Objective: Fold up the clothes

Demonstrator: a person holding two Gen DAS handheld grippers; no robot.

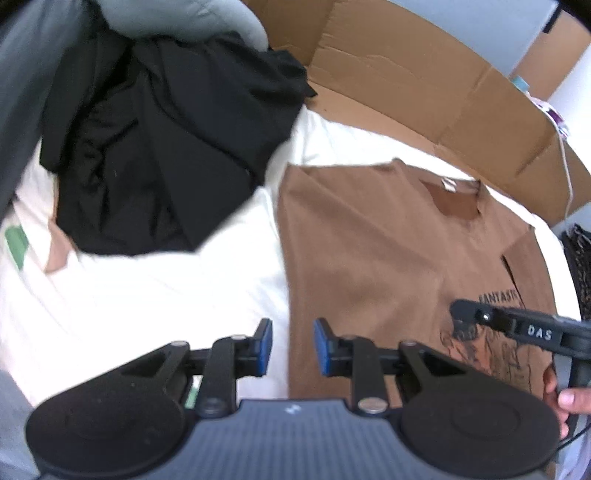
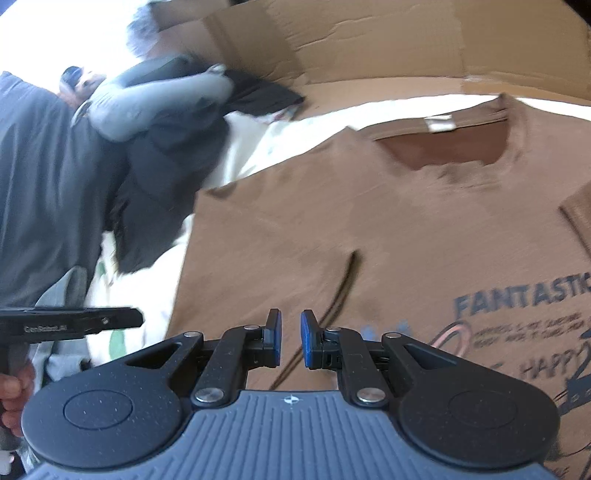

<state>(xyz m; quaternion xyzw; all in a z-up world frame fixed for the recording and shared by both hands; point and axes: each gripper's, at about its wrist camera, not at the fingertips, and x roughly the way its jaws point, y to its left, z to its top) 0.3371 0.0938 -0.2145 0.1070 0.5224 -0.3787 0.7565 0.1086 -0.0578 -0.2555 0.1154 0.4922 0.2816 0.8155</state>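
Right now your brown T-shirt (image 2: 369,229) lies flat, print up, on the white bed (image 1: 147,295); left tool (image 1: 293,347) and right tool (image 2: 291,341) hover slightly parted, empty. Next, grip an edge.

A white sheet (image 1: 147,288) covers the bed-like surface, rumpled and brightly lit. Behind it stands flattened brown cardboard (image 1: 406,74), creased and taped, forming a backdrop. Beyond the cardboard's right end, a pale wall (image 1: 480,22) shows, with a thin white cable (image 1: 567,162) hanging down over the cardboard's edge. Daylight washes the sheet nearly white.
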